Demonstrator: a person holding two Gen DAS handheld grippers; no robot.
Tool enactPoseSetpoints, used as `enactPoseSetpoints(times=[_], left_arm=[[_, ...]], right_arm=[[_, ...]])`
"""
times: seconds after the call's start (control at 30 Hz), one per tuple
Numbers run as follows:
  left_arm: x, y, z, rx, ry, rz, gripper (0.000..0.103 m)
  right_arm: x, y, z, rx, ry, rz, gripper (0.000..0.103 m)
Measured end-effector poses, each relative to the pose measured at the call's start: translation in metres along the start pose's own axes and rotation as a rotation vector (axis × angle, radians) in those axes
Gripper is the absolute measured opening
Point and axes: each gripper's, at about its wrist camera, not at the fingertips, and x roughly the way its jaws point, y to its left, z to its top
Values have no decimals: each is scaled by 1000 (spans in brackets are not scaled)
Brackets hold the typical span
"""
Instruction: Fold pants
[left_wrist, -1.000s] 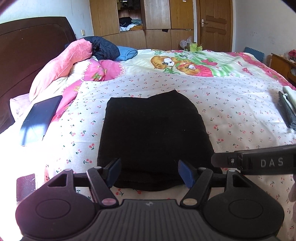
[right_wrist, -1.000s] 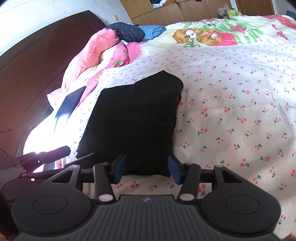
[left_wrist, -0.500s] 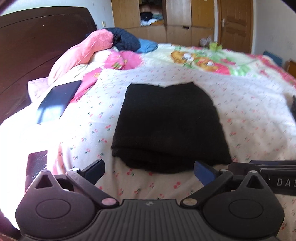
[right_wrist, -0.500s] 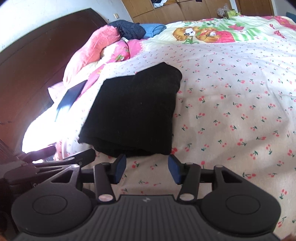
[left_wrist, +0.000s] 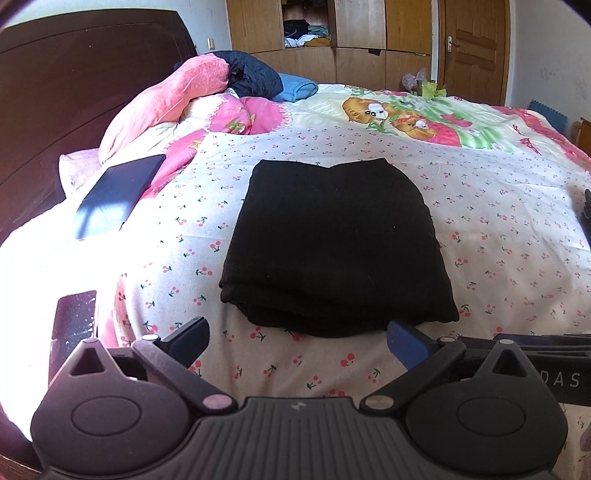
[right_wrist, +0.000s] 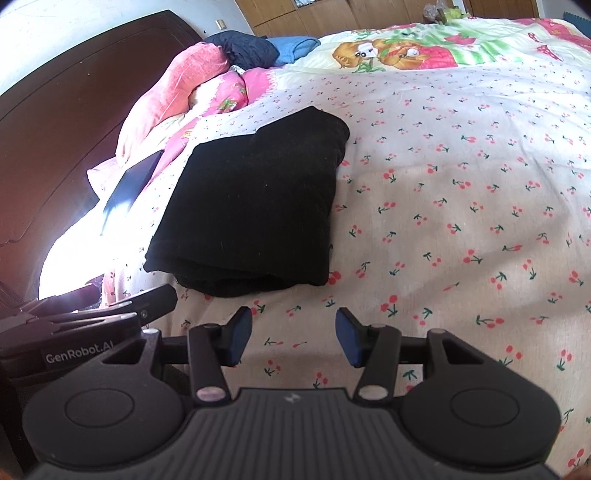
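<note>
Cherry-print bedsheet (left_wrist: 498, 236) by wooden wardrobes (left_wrist: 369, 33); soft black pants (left_wrist: 332, 243) folded square; left gripper (left_wrist: 297, 341) and right gripper (right_wrist: 293, 334) gape, empty

Pants (left_wrist: 336, 243): matt black cloth, soft, ahead of fingers. Sheet (right_wrist: 461, 206): smooth printed cotton-like cloth under grippers. Left gripper (left_wrist: 297, 338), right gripper (right_wrist: 293, 334): matt black plastic, ribbed body. Headboard (left_wrist: 66, 96) far left: dark glossy wood.

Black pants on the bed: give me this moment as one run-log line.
black pants: folded, flat on bed | left hand-held gripper: open, empty | right hand-held gripper: open, empty
</note>
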Motion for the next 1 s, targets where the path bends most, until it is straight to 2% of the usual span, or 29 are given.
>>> enactPoseSetpoints(times=[1.0], left_arm=[[-6, -1, -7, 0, -11, 32, 103]], right_arm=[[-1, 4, -5, 5, 15, 16, 52]])
